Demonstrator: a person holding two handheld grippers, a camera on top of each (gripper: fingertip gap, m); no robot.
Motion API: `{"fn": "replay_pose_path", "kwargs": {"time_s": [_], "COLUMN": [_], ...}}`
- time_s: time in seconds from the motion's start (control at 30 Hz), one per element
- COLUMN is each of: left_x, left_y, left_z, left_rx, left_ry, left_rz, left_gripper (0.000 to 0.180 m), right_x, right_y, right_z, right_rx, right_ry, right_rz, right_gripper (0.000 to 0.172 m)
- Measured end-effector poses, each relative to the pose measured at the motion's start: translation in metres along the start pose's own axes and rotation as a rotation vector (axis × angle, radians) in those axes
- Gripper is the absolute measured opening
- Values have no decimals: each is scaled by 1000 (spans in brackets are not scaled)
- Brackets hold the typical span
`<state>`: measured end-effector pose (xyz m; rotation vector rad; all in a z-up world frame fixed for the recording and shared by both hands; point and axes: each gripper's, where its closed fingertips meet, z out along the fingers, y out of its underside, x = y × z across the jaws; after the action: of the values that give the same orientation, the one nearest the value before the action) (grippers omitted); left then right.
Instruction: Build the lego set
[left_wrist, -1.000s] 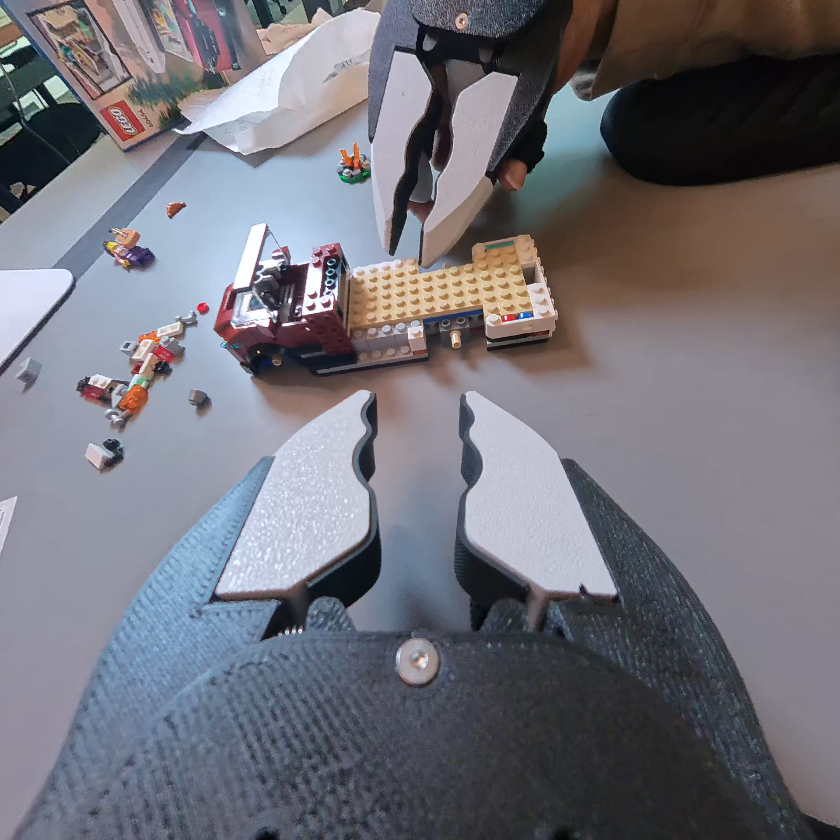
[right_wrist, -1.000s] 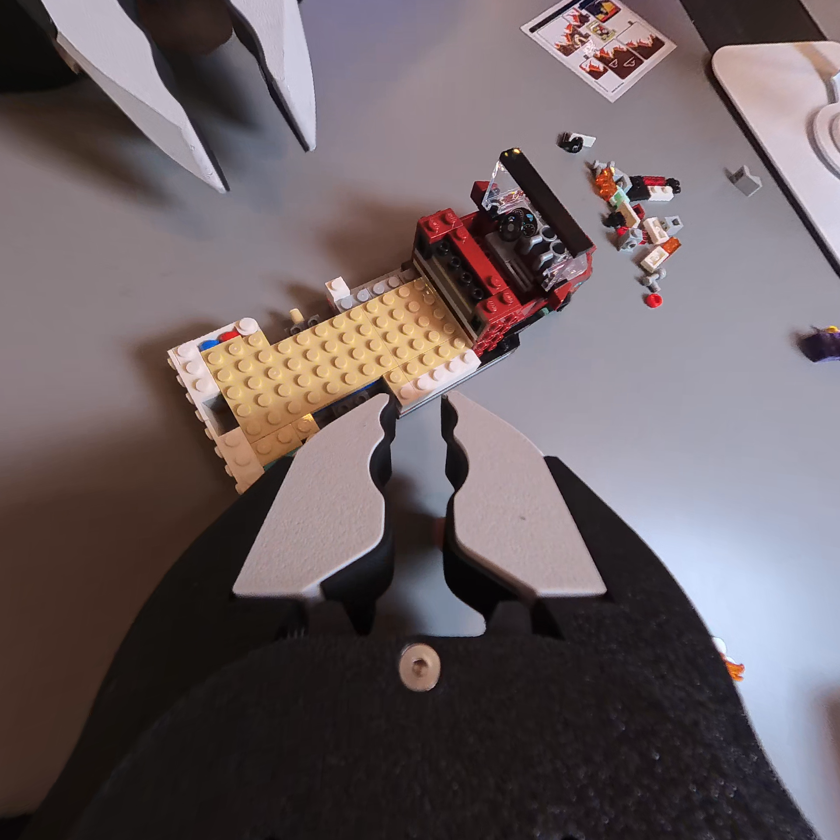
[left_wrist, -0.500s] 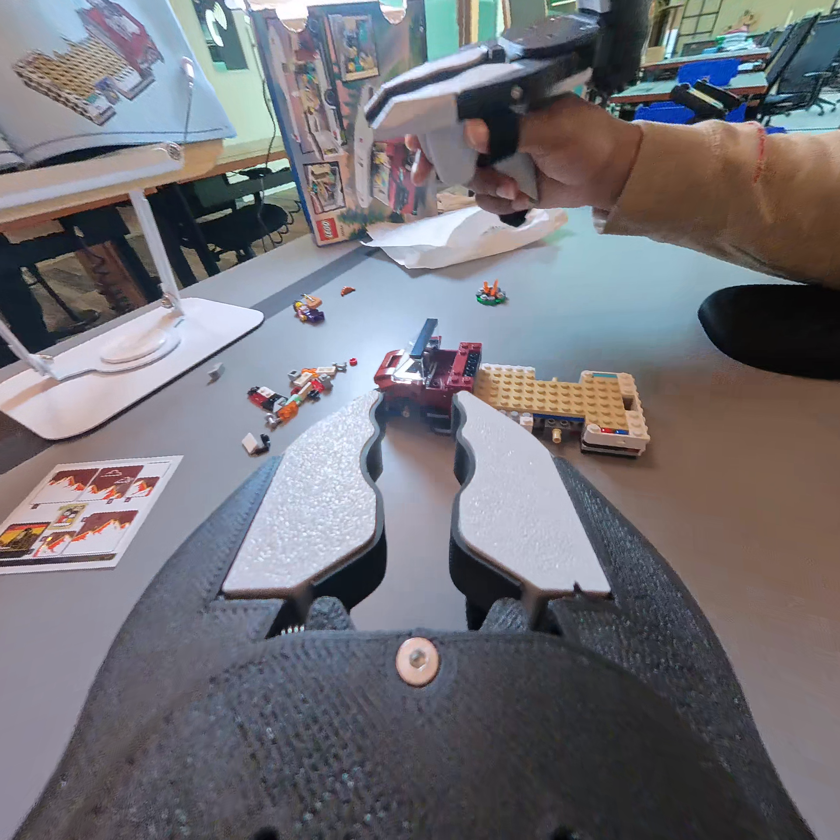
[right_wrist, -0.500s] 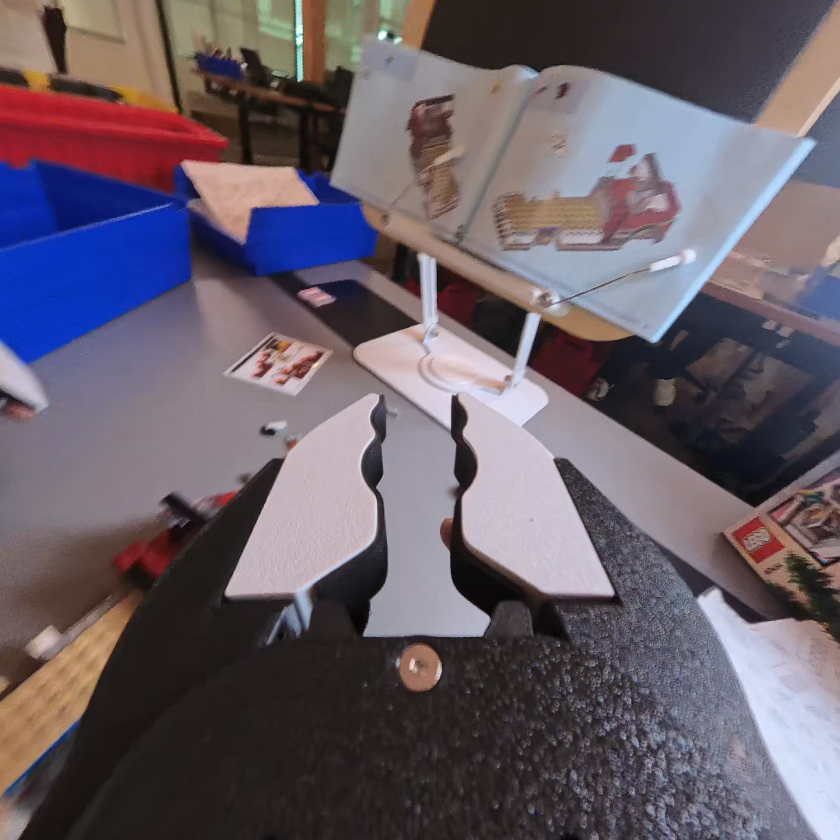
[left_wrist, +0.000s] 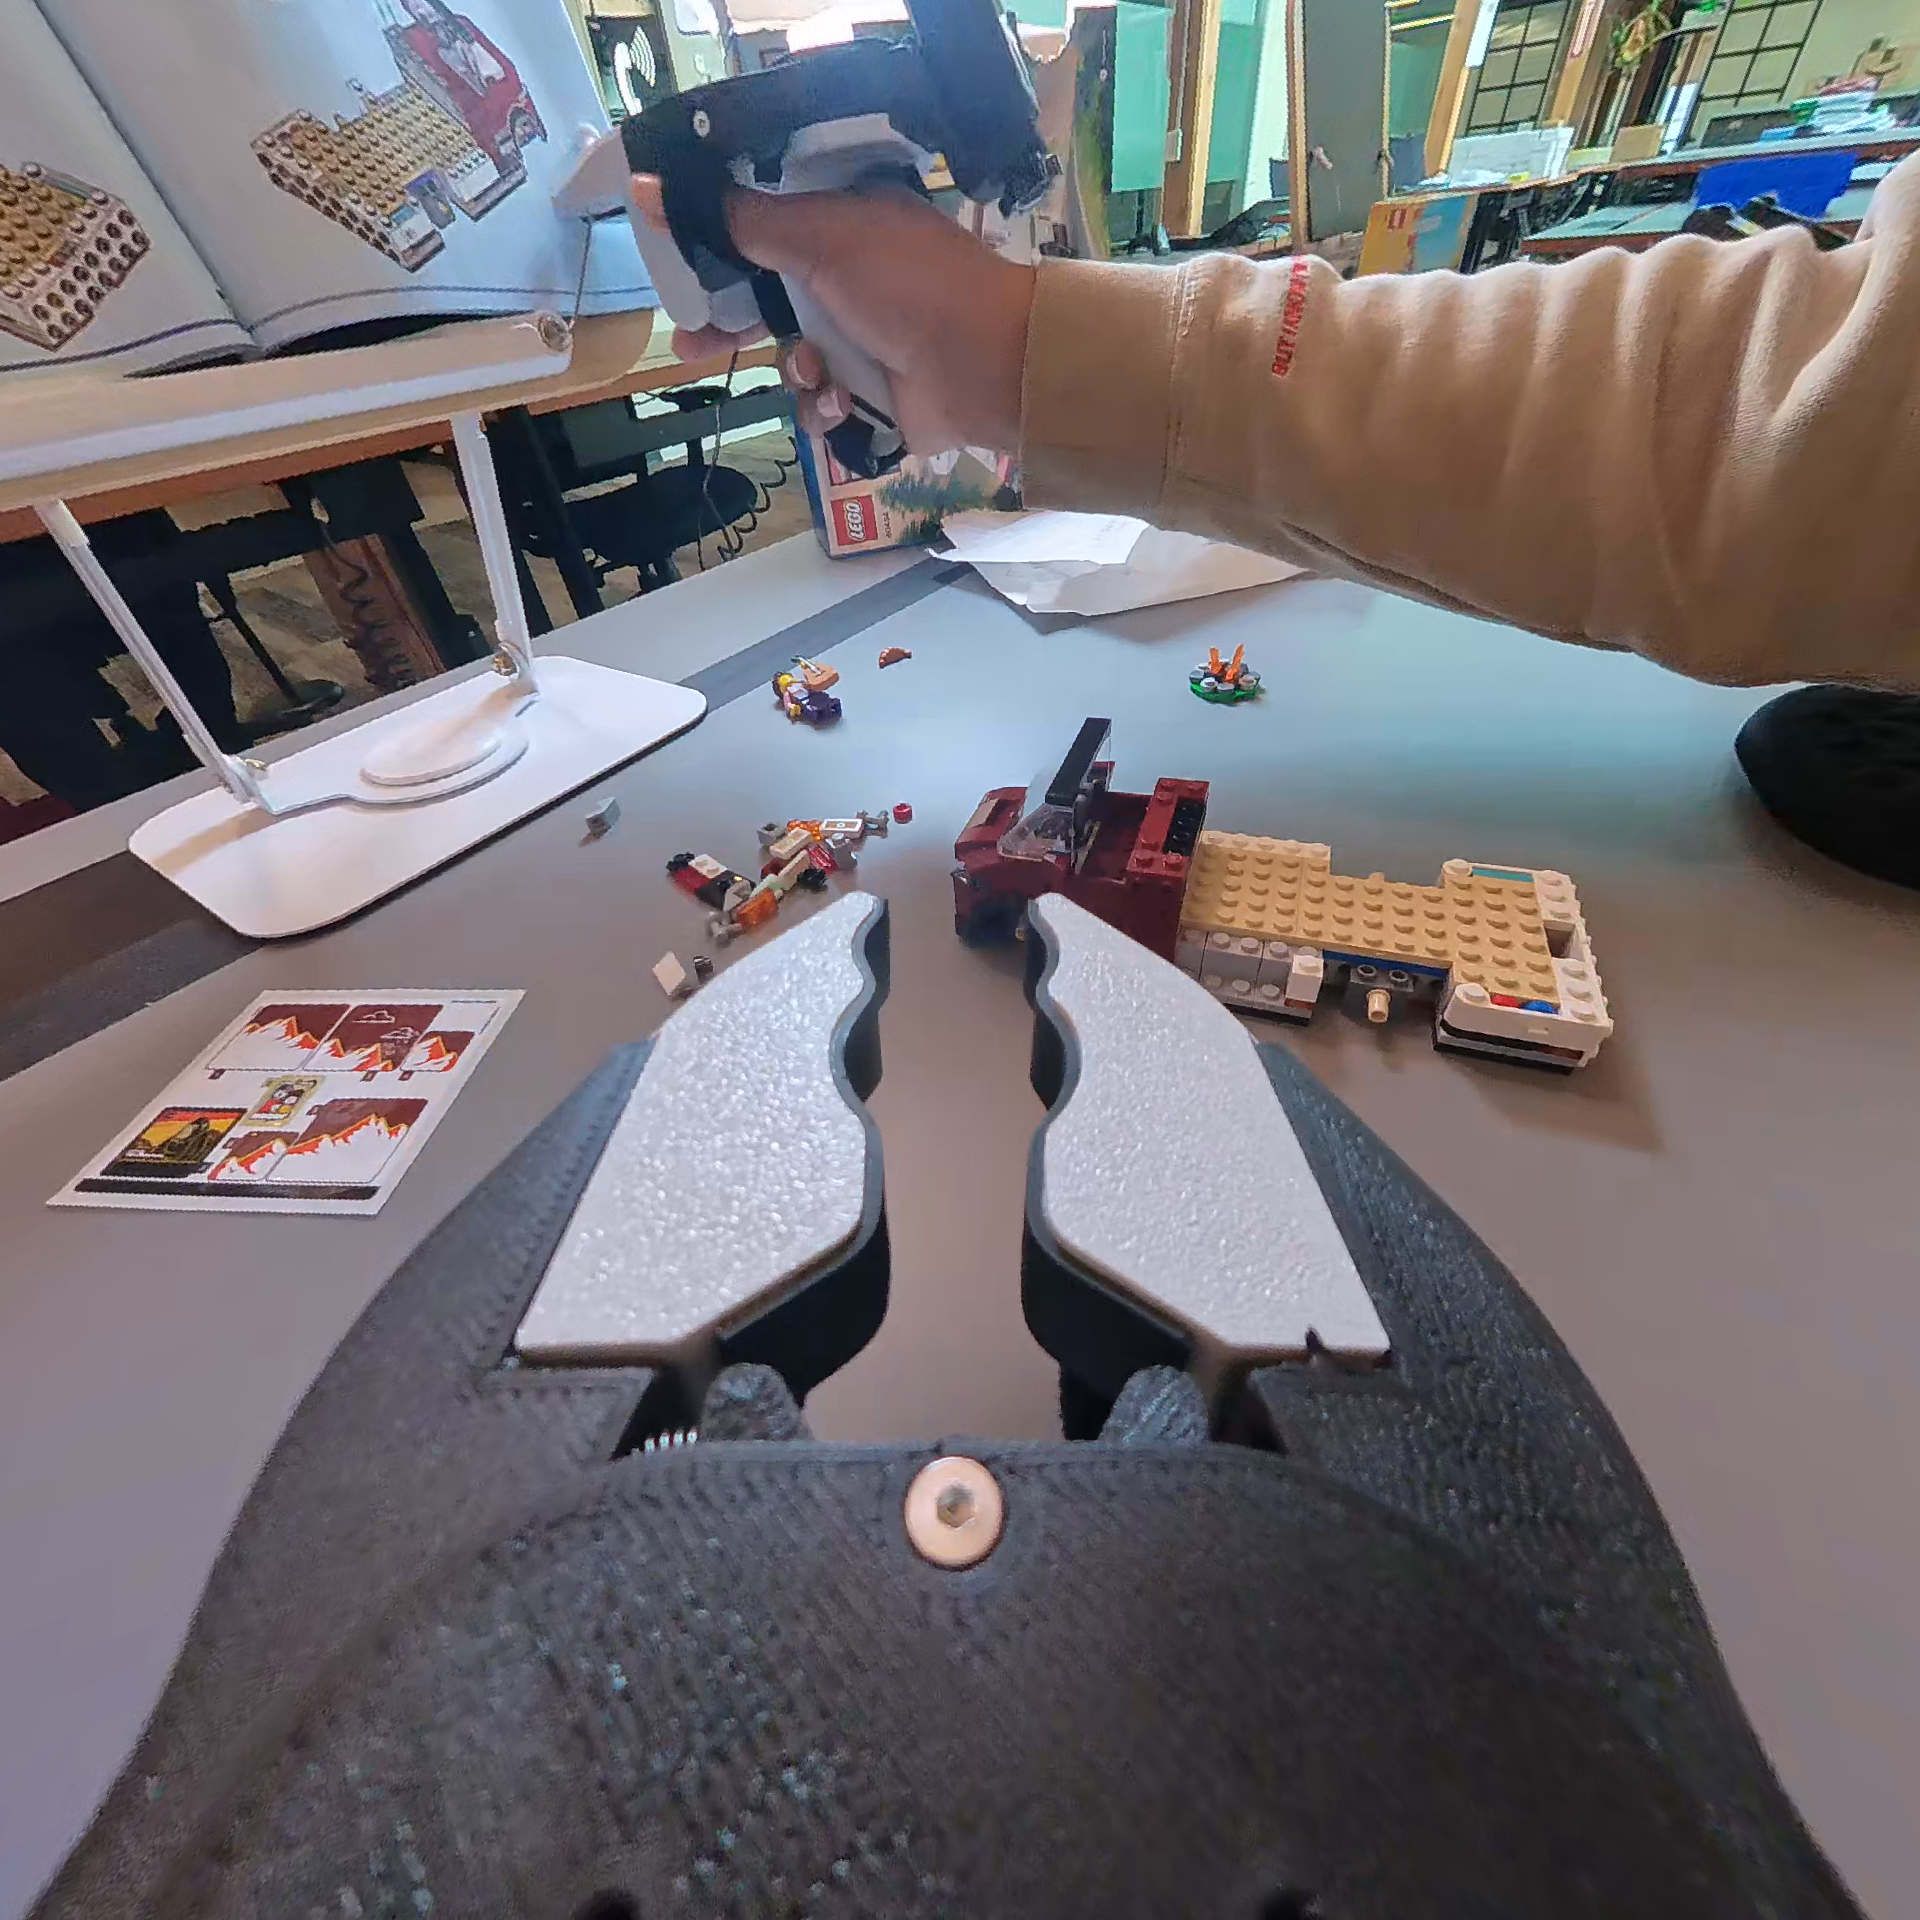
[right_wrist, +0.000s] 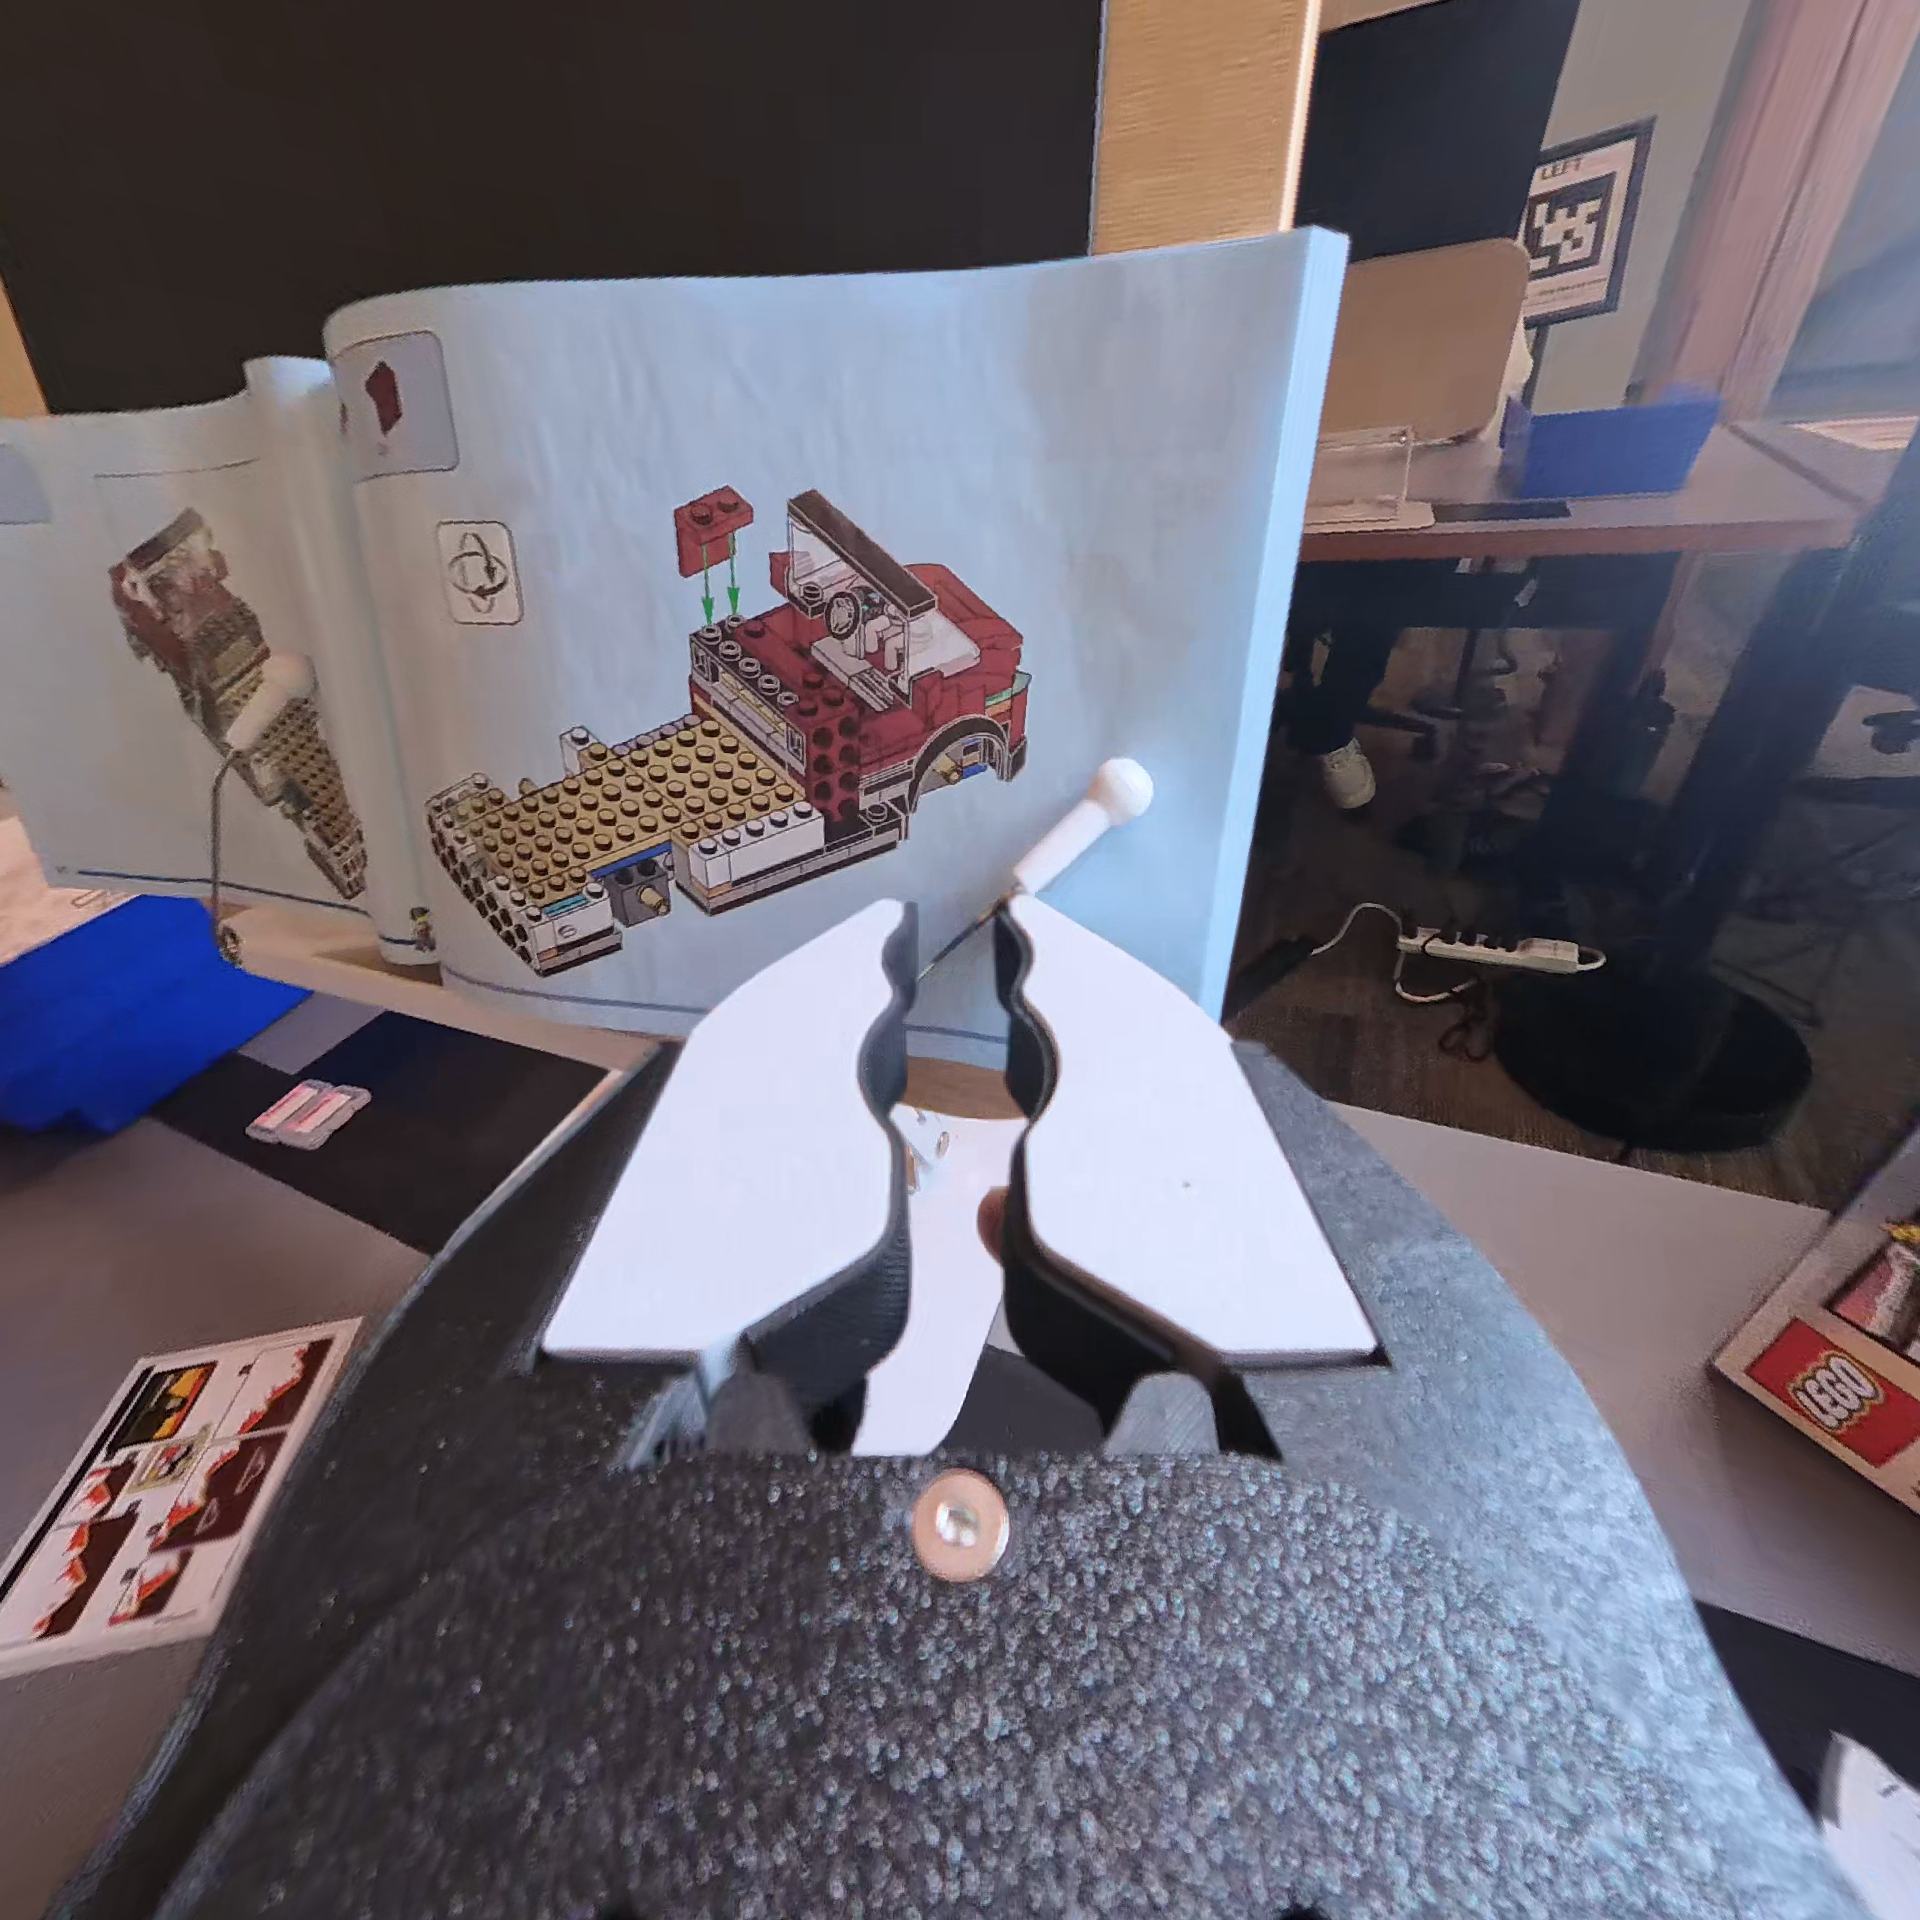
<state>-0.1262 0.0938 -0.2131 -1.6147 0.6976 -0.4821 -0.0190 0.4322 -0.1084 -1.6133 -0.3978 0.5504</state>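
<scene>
The left tool hovers low over the grey bench, its fingers parted around bare air, just short of the dark-red cab of a half-built brick truck. Loose bricks lie scattered to the left, with a sticker sheet nearer. The right tool, raised in a hand, points at an open instruction booklet on a white stand; its fingers stand narrowly apart, gripping nothing.
</scene>
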Motion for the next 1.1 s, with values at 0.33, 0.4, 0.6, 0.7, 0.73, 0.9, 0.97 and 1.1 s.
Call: {"fn": "replay_pose_path", "kwargs": {"time_s": [0.33,0.4,0.6,0.7,0.73,0.9,0.97,1.1], "left_x": [3,4,3,4,4,5,5,-2], "left_y": [8,9,12,11,12,12,12,9], "left_z": [5,5,5,4,4,4,4,5], "left_rx": [-39,-43,-59,-58,-59,-59,-61,-68], "left_ry": [23,21,13,11,12,19,16,-21], "left_rz": [14,25,37,40,42,43,43,33], "left_gripper": [22,21,18,18,17,17,17,18], "right_x": [9,10,13,12,11,15,19,24], "right_y": [13,17,31,42,44,56,60,47], "right_z": [-7,-9,-12,-14,-15,-24,-31,-49], "right_rx": [36,32,6,-8,-12,-44,-59,-31], "right_ry": [-12,-16,-45,-79,-100,-192,-180,-92], "right_rz": [101,117,232,330,372,524,498,257], "right_gripper": [13,13,15,17,17,30,33,36]}}
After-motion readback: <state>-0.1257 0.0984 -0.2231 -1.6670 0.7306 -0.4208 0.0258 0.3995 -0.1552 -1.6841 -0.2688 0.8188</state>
